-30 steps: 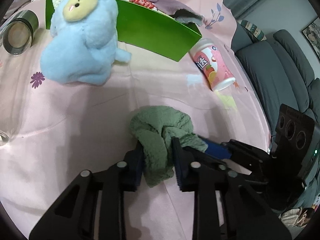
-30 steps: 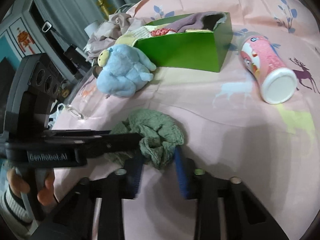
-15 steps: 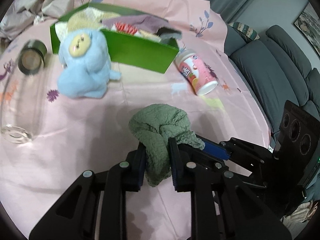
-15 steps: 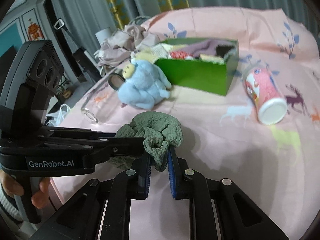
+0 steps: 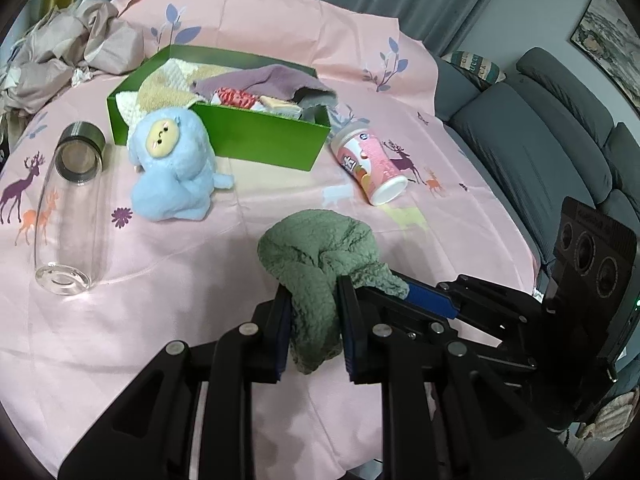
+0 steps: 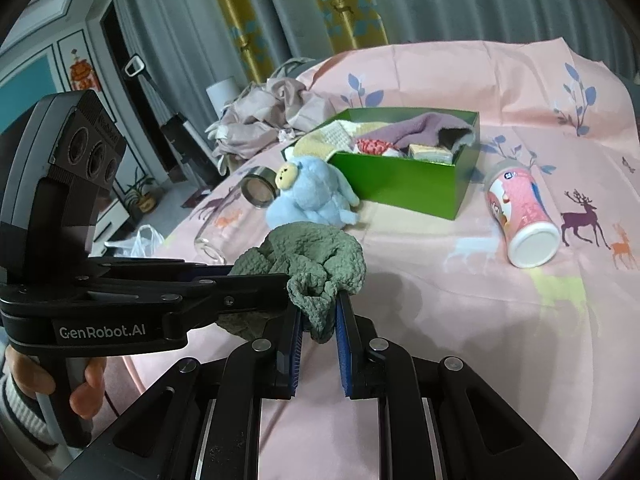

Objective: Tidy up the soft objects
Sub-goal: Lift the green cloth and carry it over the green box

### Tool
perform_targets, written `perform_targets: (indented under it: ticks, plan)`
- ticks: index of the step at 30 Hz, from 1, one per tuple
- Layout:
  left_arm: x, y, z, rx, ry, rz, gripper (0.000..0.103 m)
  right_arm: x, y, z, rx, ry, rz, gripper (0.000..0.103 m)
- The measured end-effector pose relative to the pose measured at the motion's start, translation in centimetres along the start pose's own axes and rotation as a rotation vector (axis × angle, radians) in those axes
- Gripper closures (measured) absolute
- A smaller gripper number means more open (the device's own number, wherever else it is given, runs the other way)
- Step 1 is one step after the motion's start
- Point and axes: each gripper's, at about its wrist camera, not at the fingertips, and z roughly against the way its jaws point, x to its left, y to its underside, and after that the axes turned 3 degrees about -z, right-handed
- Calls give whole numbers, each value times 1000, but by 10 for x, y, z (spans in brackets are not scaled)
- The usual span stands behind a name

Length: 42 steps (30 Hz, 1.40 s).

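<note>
Green cloth between both tilted claws

Readable in white on the black body of the left gripper, seen from the right wrist: "GenRobot.AI". Embossed along the top edge of its camera block, small lettering, too foreshortened to read. On the pink canister lying on the pink tablecloth: a small round blue logo near the lid end and large pink-and-white characters on the side, none legible in either view. On the framed panel of the cabinet door at far left: an orange-red decorative figure, no readable characters. Printed deer, leaves and flowers on the cloth, no words.
</note>
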Motion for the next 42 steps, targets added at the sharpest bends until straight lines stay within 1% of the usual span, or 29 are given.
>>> perform_targets:
  ticks: [3, 13, 42]
  plan:
    - [-4, -2, 3, -7, -11, -16, 85, 1, -1, 5, -12, 2, 3, 86]
    - [-8, -5, 7, -20, -8, -24, 85, 4, -4, 15, -43, 7, 12, 86]
    - [-9, -10, 10, -28, -16, -24, 85, 4, -6, 16, -58, -6, 11, 86]
